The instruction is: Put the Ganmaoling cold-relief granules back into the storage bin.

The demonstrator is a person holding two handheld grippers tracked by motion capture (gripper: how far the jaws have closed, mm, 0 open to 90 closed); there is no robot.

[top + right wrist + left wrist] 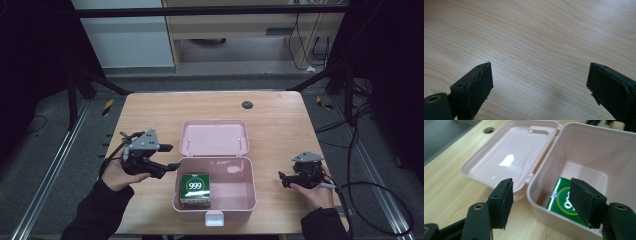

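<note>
**Me:** Pink plastic, hinged, lid thrown flat back on the light wooden worktop (280,107) — that's the pink plastic storage box (248,172), and I've got my left hand-held gripper (171,157) right at its left wall, jaws spread wide, nothing between them.

**Spotter:** And the carton?

**Me:** The small green cardboard carton with the white "999" roundel (195,189) sits inside the box, down in the front-left corner, close against the wall nearest me. In the left gripper view the carton (564,201) lies below the rim, and my jaws seem to straddle that rim, one outside, one over the inside.

**Spotter:** What worries you?

**Me:** A few things, I'd judge. If I close here I may pinch the box wall instead of the carton, and the whole box could tip or drag. The carton is tucked into the corner, so a jaw may not find room between it and the wall. The box looks light; a nudge could slide it off line, or flip the open pink lid (214,137).

**Spotter:** Right side?

**Me:** My right hand-held gripper (284,179) rests well apart from the box on bare wood, jaws spread, holding nothing. It isn't bracing the box, so any push goes unopposed.
</note>
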